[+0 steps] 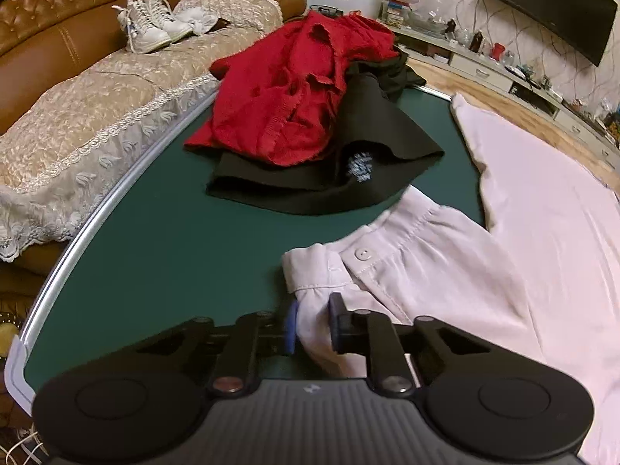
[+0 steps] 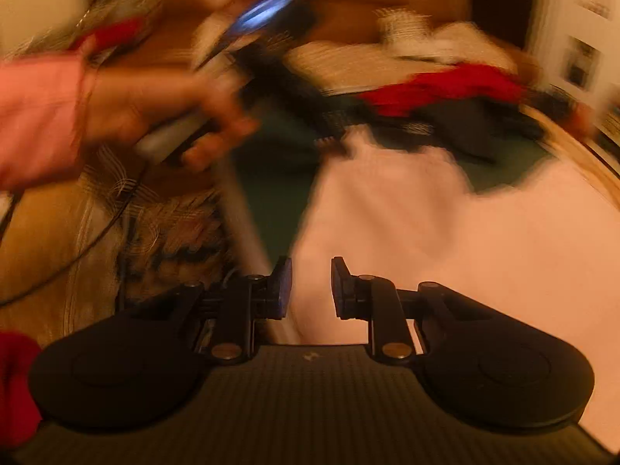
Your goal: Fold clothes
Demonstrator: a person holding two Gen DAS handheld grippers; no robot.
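Two grippers work one pale garment (image 1: 445, 271) spread on the green table (image 1: 162, 255). Your left gripper (image 1: 313, 327) is clamped on a fold of cloth just below the buttoned waistband (image 1: 362, 254). Your right gripper (image 2: 311, 288) has its jaws apart over the cloth, nothing pinched. Keep the left clamp steady as an anchor, take a matching edge with the right, then carry both over together, clear of the red garment (image 1: 279, 100) and black garment (image 1: 348, 170).

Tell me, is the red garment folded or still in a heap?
In a heap. The red garment lies crumpled and bunched over black clothes on the green table, edges loose.
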